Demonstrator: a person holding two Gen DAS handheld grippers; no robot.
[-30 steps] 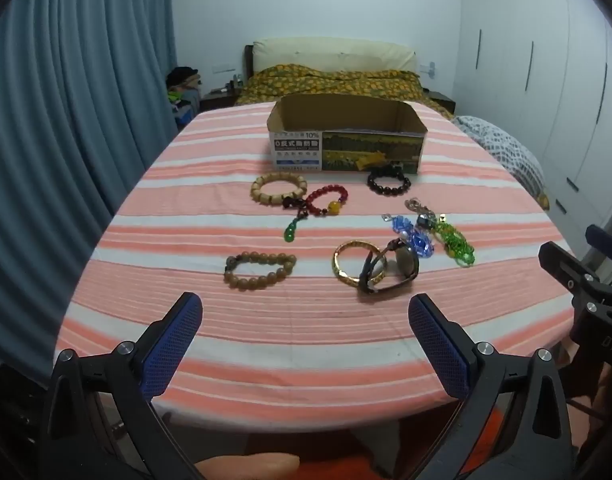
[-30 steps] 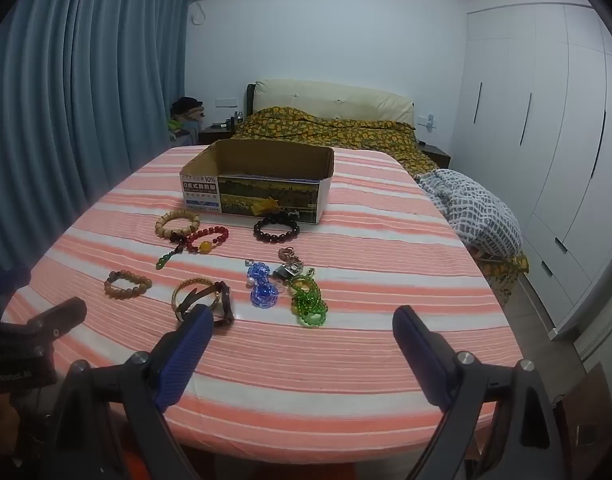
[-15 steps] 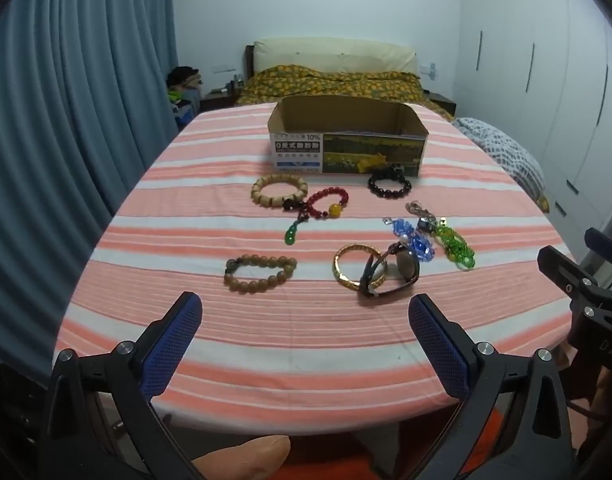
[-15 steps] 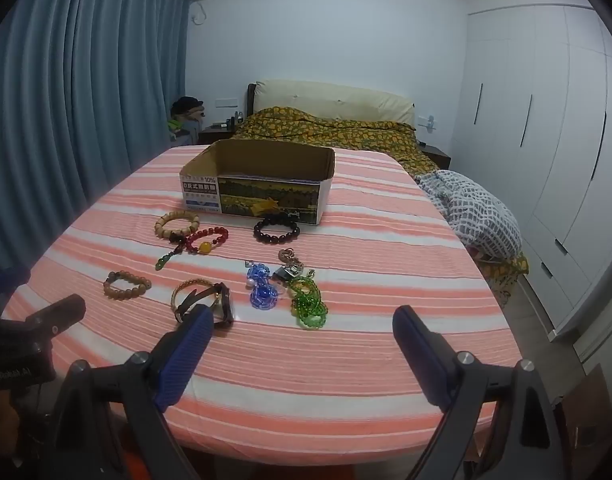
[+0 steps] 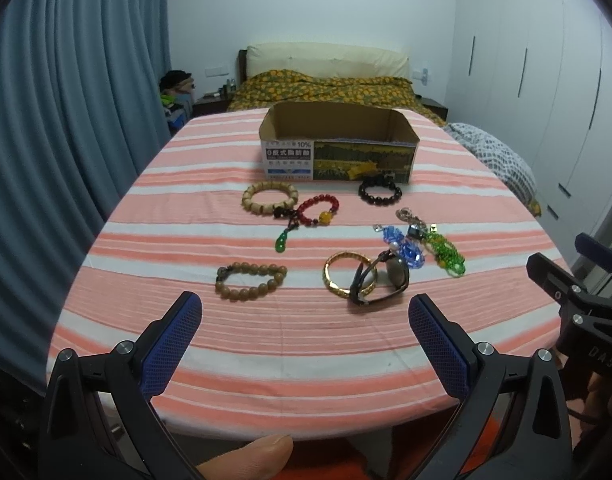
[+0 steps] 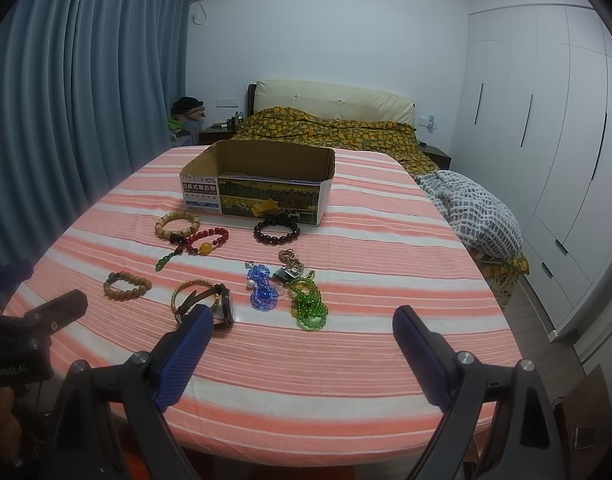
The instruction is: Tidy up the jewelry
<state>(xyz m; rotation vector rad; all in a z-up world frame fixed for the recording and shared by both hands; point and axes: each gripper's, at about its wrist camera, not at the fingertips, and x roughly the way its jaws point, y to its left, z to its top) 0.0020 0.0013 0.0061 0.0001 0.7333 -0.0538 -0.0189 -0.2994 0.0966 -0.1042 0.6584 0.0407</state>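
Evidently nothing is sorted yet: the cardboard box (image 5: 338,142) stands open at the far side of the striped table (image 5: 266,344), and what shows of its inside looks empty, though its floor is partly hidden

All jewelry lies loose on the cloth, between the box and the near edge:
- pale wooden bead bracelet (image 5: 269,198), touching the red bead bracelet (image 5: 319,209) with its green pendant trailing toward the near side
- dark bead bracelet (image 5: 379,193), just in front of the box wall
- brown bead bracelet (image 5: 250,280), apart from the rest, nearest the left gripper
- gold bangle (image 5: 346,278), overlapped by a dark watch (image 5: 386,280) that leans on it
- blue crystal piece (image 6: 263,292), a small metal keyring charm (image 6: 290,266) and a green bead strand (image 6: 309,304), bunched together and touching

Left gripper (image 5: 305,334) hovers at the near table edge, fingers spread wide, holding nothing. Right gripper (image 6: 303,344) likewise: fingers wide apart, empty, short of the green strand and the watch

Judgement: task at its start; every piece is left to move, presumably into the box. The tangled blue-green cluster and the watch-on-bangle pair look likeliest to come up together
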